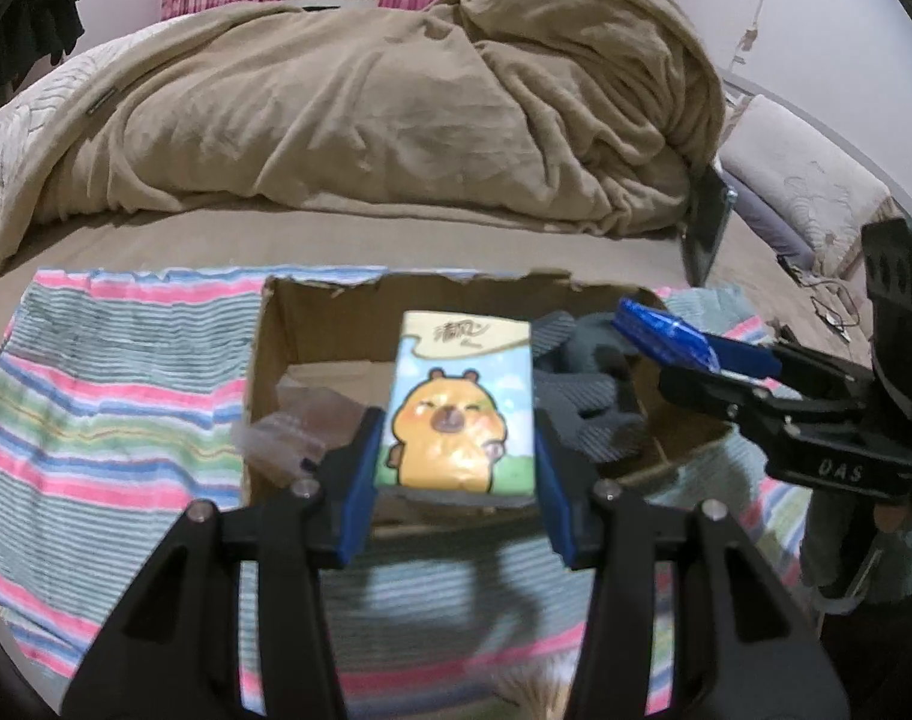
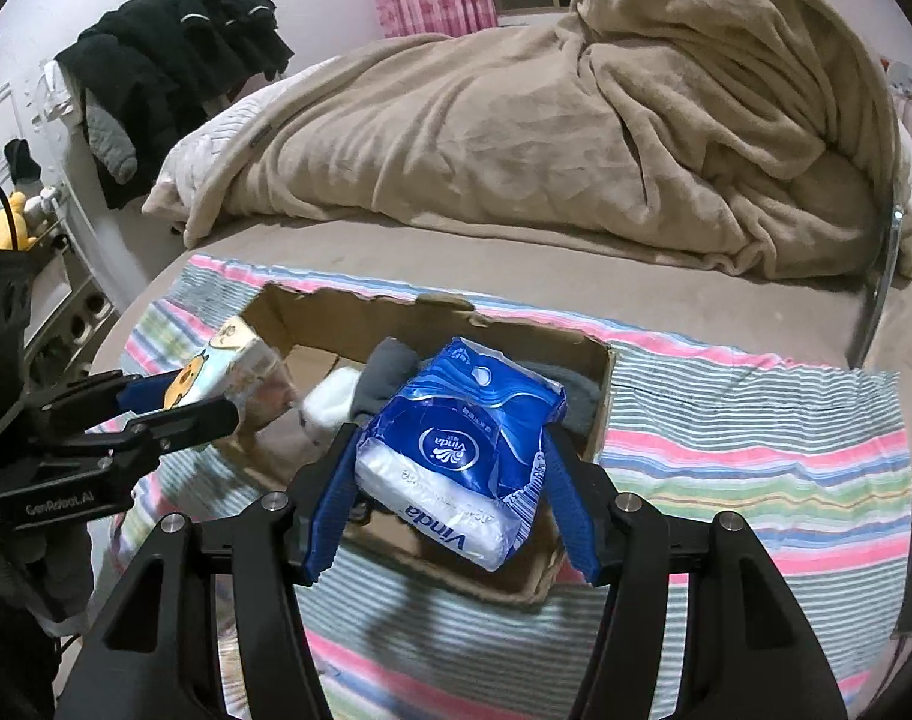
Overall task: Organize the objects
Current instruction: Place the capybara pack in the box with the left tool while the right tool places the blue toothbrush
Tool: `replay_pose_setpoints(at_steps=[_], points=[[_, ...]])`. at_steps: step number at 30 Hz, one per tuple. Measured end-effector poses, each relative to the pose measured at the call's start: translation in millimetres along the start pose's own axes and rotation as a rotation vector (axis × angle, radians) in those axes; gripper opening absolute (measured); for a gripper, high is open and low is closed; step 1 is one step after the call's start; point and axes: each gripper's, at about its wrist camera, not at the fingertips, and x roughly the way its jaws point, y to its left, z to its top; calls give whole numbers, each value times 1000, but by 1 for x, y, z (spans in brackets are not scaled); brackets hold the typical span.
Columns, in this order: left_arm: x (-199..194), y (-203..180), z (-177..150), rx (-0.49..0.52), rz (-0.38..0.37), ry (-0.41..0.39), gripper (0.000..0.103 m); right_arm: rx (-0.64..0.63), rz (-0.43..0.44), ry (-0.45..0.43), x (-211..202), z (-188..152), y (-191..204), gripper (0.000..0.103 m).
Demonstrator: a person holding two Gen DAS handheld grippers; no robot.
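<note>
My left gripper [image 1: 456, 450] is shut on a tissue pack with a yellow cartoon bear [image 1: 456, 402] and holds it above an open cardboard box [image 1: 264, 354]. My right gripper [image 2: 450, 468] is shut on a blue and white Vinda tissue pack [image 2: 462, 450], also above the box [image 2: 600, 414]. In the left wrist view the right gripper [image 1: 696, 354] comes in from the right with the blue pack [image 1: 660, 330]. In the right wrist view the left gripper [image 2: 180, 396] holds the bear pack [image 2: 228, 366] at the box's left side. Grey cloth [image 1: 582, 402] and clear plastic [image 1: 294, 426] lie inside.
The box stands on a striped towel [image 1: 108, 396] on a bed. A rumpled tan blanket [image 1: 396, 108] is heaped behind it. Dark clothes [image 2: 174, 60] hang at the far left. A pillow [image 1: 804, 180] and cables [image 1: 828, 300] lie at the right.
</note>
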Motion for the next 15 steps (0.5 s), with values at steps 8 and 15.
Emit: replay_pose_setpoints(at_steps=[8, 15], points=[[25, 3, 4, 2, 10, 25, 48, 14, -7, 6, 13, -3, -11, 65], [19, -1, 6, 5, 15, 25, 58, 0, -18, -3, 10, -3, -5, 77]])
